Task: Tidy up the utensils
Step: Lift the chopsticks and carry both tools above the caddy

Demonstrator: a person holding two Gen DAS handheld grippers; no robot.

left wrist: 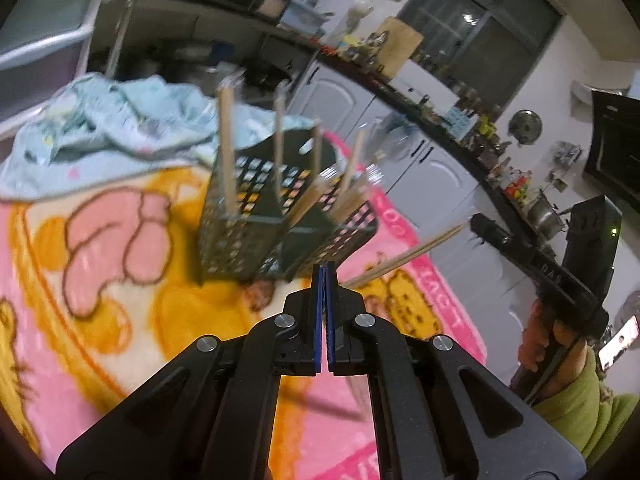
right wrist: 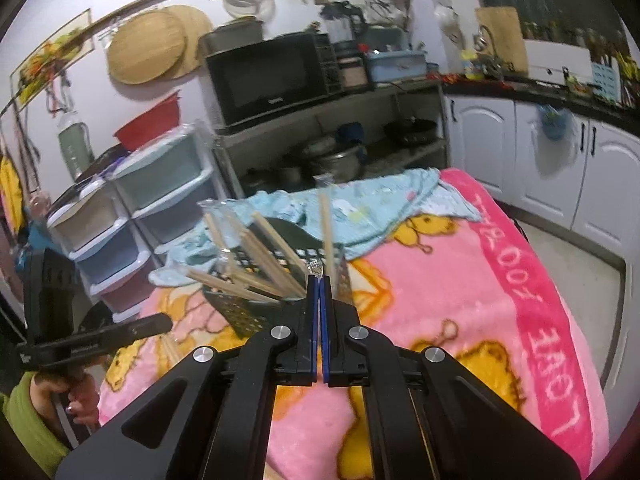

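A dark perforated utensil basket stands on the pink blanket, with several wrapped wooden chopsticks upright or leaning in it. My left gripper is shut and empty, just in front of the basket. A wrapped pair of chopsticks sticks out to its right, toward the right gripper's body. In the right wrist view the basket sits just ahead, and my right gripper is shut on the clear wrapper end of a chopstick pair.
A light blue cloth lies crumpled behind the basket. The pink blanket covers the table. Plastic drawers, a shelf with a microwave and white cabinets stand beyond the table.
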